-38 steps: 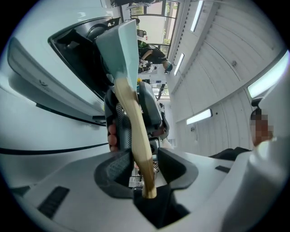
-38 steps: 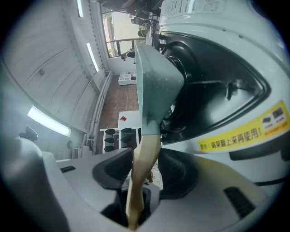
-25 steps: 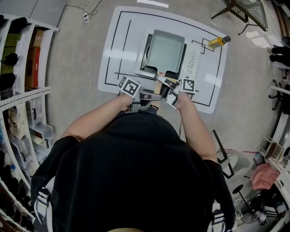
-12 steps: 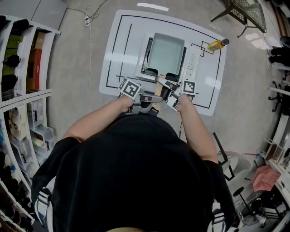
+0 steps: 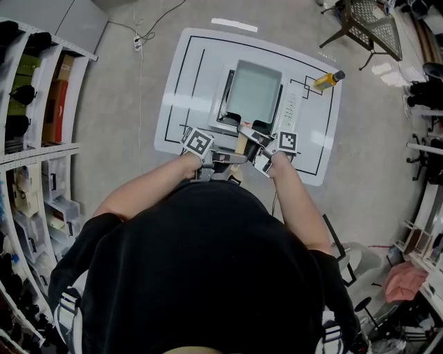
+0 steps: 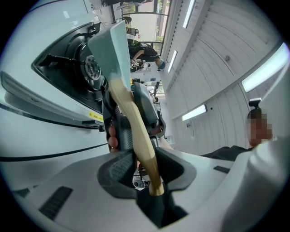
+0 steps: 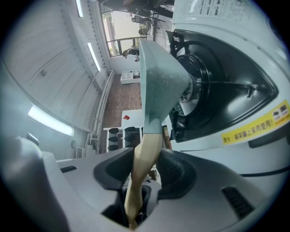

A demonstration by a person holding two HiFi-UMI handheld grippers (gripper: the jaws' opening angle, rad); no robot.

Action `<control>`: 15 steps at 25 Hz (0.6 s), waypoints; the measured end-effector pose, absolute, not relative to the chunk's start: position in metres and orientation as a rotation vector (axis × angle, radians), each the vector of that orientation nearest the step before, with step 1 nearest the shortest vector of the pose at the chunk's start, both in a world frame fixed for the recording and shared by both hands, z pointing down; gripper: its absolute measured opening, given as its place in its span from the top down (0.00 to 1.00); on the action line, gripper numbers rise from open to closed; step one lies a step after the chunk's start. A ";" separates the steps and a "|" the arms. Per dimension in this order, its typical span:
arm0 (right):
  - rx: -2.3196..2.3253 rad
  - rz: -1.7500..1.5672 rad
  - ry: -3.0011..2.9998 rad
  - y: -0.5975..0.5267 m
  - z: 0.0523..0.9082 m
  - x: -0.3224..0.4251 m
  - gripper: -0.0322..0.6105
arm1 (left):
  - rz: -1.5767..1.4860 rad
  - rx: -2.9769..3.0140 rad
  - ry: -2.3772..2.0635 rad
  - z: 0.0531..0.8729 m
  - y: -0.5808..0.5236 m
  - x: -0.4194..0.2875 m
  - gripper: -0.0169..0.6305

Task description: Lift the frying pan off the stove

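A square pale-green frying pan [image 5: 253, 90] with a light wooden handle [image 5: 240, 144] sits over the white gas stove [image 5: 292, 97] on the white table [image 5: 185, 76]. My left gripper [image 5: 232, 157] is shut on the handle's near end, coming in from the left. My right gripper [image 5: 255, 140] is shut on the handle from the right, closer to the pan. In the left gripper view the handle [image 6: 136, 131] runs between the left gripper [image 6: 144, 168] pads up to the pan [image 6: 111, 45], beside the black burner [image 6: 77, 68]. The right gripper [image 7: 144, 171] clamps the handle [image 7: 145, 154] below the pan [image 7: 161, 77].
A yellow bottle [image 5: 327, 81] lies at the table's far right corner. Shelves [image 5: 41, 104] with boxes line the left side. A dark chair [image 5: 374, 21] stands beyond the table at top right. A power strip [image 5: 140, 43] and cable lie on the floor.
The left gripper and the handle's end have risen slightly. Both grippers keep their hold on the handle. The head view has shifted a little.
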State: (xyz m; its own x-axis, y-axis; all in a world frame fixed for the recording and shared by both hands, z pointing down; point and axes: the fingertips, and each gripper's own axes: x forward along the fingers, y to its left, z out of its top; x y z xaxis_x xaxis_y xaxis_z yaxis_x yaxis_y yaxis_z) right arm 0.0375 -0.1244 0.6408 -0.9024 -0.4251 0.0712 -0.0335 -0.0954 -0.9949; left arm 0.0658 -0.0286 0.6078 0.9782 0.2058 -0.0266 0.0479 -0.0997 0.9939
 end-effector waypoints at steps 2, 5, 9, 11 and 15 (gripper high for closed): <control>-0.495 -2.078 1.921 -0.125 0.633 0.035 0.70 | 0.130 1.677 0.196 0.600 -0.029 0.063 0.77; -0.470 -2.060 1.934 -0.129 0.615 0.029 0.70 | 0.125 1.697 0.196 0.588 -0.033 0.060 0.77; -0.464 -2.023 1.954 -0.135 0.595 0.030 0.70 | 0.123 1.735 0.200 0.570 -0.039 0.060 0.77; -0.467 -2.005 1.964 -0.137 0.585 0.031 0.70 | 0.121 1.752 0.209 0.559 -0.040 0.059 0.77; -0.459 -1.972 1.984 -0.139 0.562 0.031 0.70 | 0.110 1.780 0.226 0.539 -0.042 0.058 0.76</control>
State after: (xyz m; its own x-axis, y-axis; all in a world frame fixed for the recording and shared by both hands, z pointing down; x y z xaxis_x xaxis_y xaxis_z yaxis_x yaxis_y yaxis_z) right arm 0.0311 -0.1391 0.5623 -0.9022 -0.4313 0.0082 -0.0111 0.0040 -0.9999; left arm 0.0577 -0.0419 0.5387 0.9760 0.2123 -0.0480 0.0925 -0.2052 0.9743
